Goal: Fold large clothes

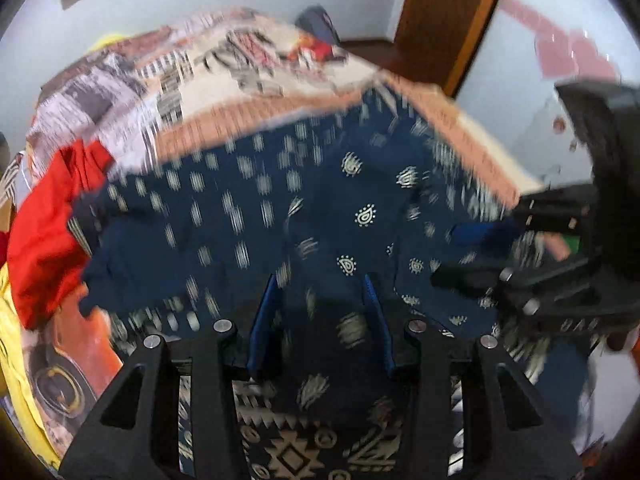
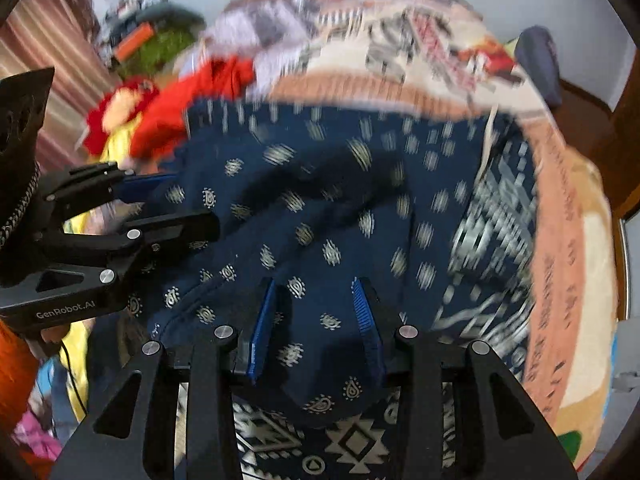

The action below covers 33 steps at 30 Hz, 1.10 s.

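A large navy garment (image 1: 256, 224) with a white paisley and geometric print lies spread over a bed; it also shows in the right wrist view (image 2: 320, 208). My left gripper (image 1: 320, 288) has its blue-padded fingers (image 1: 266, 316) apart with a fold of the garment between them. My right gripper (image 2: 316, 292) stands the same way, fingers (image 2: 366, 312) apart around a fold of the cloth. Each gripper shows in the other's view, the right one (image 1: 472, 252) and the left one (image 2: 160, 200), both at the garment's near edge. Both views are motion-blurred.
The bed carries a patterned orange and cream blanket (image 1: 248, 72). A red garment (image 1: 52, 224) and yellow cloth (image 2: 116, 144) lie heaped at the left. A wooden door frame (image 1: 448, 20) and a dark cushion (image 2: 538, 60) stand beyond the bed.
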Each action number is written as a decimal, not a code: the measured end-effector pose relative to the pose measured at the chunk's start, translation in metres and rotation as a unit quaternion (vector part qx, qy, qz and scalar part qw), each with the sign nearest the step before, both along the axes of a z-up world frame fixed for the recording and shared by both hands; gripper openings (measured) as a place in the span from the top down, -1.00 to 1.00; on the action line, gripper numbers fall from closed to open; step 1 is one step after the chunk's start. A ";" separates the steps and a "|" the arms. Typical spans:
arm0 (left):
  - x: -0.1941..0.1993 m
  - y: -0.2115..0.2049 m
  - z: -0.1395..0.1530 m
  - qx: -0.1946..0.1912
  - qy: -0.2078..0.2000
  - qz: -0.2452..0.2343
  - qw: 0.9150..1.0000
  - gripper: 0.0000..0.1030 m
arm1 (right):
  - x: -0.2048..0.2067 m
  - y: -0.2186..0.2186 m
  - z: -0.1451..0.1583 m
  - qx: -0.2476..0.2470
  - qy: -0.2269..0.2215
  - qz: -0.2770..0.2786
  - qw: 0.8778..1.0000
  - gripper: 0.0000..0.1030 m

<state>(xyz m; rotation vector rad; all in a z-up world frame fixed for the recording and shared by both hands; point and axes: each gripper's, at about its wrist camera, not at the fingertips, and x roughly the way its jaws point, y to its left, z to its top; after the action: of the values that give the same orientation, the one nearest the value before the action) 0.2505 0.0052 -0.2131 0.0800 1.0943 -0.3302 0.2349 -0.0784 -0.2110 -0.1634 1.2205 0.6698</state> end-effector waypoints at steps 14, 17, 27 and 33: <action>-0.022 0.029 0.050 0.003 -0.085 0.047 0.995 -0.18 | -0.001 -0.026 0.056 0.035 -0.081 -0.032 0.996 0.29; -0.018 0.061 0.070 -0.012 -0.111 0.099 0.989 -0.33 | 0.006 -0.034 0.070 0.039 -0.106 -0.051 0.992 0.27; 0.004 0.173 0.040 -0.044 -0.075 0.254 0.963 -0.61 | 0.052 -0.077 0.067 0.018 -0.137 -0.143 0.980 0.05; 0.015 0.207 -0.023 -0.105 0.003 0.301 0.948 -0.61 | 0.081 -0.103 0.027 0.005 -0.083 -0.190 0.978 0.05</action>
<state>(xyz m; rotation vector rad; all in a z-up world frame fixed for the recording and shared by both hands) 0.2655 0.2123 -0.2362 -0.4398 1.0295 0.1062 0.3161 -0.1811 -0.1839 0.0235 1.0496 0.3223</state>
